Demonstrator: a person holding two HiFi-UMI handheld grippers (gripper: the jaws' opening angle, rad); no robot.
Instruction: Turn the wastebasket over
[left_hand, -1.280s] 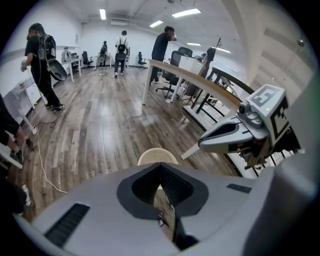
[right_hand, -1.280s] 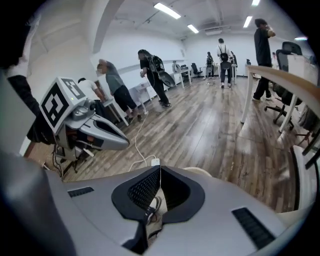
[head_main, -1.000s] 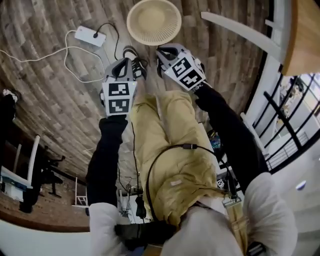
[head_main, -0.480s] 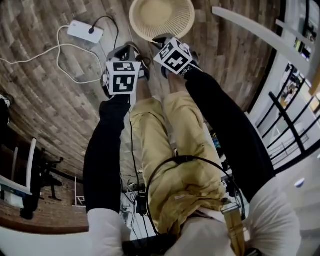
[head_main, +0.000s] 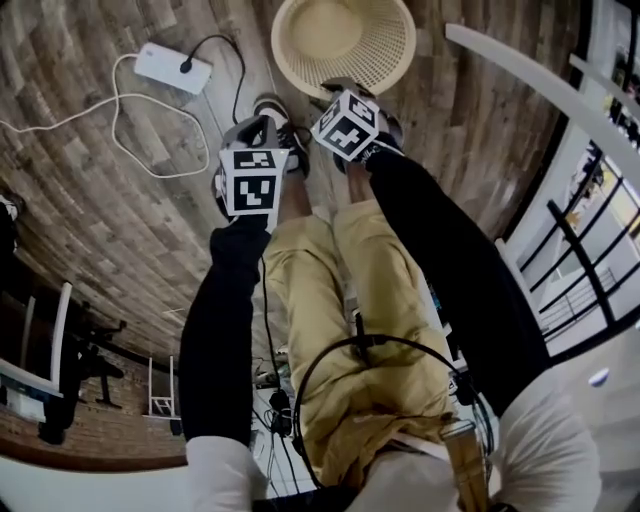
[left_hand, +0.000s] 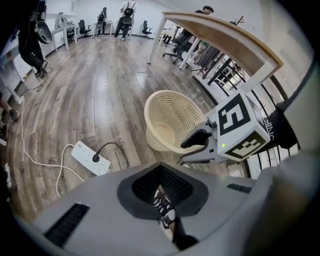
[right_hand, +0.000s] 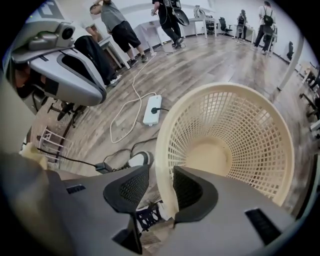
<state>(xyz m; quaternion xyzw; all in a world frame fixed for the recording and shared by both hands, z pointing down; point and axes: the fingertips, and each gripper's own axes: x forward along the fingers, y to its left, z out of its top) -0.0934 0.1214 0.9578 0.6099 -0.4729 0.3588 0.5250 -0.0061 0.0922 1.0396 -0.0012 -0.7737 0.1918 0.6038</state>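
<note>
Grey-brown wood plank floor (head_main: 120, 220) spreads throughout; a white power strip (head_main: 173, 68) lies at eleven o'clock, a white-framed table (head_main: 540, 80) at two, black railing (head_main: 580, 255) at three.

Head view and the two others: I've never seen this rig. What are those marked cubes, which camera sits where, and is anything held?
A person holds a two-jaw tool in each hand; the marked cubes are part of them. The head view looks down from the person's head; each gripper view looks along that tool's jaws. On the wooden floor: an upright cream wastebasket and a white power strip. The left gripper: jaws together, empty. The right gripper: jaws opening, the wastebasket's rim between them, ungripped.
</note>
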